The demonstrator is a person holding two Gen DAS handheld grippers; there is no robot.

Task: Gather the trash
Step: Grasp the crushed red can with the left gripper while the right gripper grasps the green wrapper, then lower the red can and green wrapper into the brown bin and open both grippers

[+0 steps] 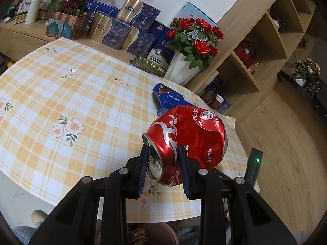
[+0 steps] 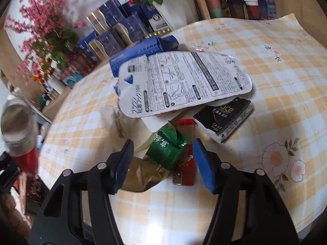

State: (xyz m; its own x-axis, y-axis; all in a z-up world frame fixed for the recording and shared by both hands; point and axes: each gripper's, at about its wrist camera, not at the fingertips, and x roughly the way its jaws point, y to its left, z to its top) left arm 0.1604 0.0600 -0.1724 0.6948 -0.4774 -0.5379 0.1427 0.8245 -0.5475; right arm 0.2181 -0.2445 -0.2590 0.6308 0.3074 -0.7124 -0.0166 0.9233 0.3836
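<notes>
My left gripper (image 1: 163, 153) is shut on a crushed red cola can (image 1: 190, 136) and holds it above the table's front right corner. A brown bin (image 1: 151, 234) with crumpled trash shows below the table edge. My right gripper (image 2: 163, 149) is open over a pile of trash: a green wrapper (image 2: 167, 149) lies between its fingers, with a gold wrapper (image 2: 143, 175), a red pack (image 2: 187, 163), a white printed card (image 2: 184, 81), a black packet (image 2: 226, 118) and a blue box (image 2: 143, 51). The can shows blurred in the right wrist view (image 2: 18, 126).
A yellow checked cloth (image 1: 71, 94) covers the table. Gift boxes (image 1: 120, 30) and a white vase of red roses (image 1: 184, 65) stand along the back. A wooden shelf unit (image 1: 255, 51) stands at the right. A blue box (image 1: 167, 98) lies behind the can.
</notes>
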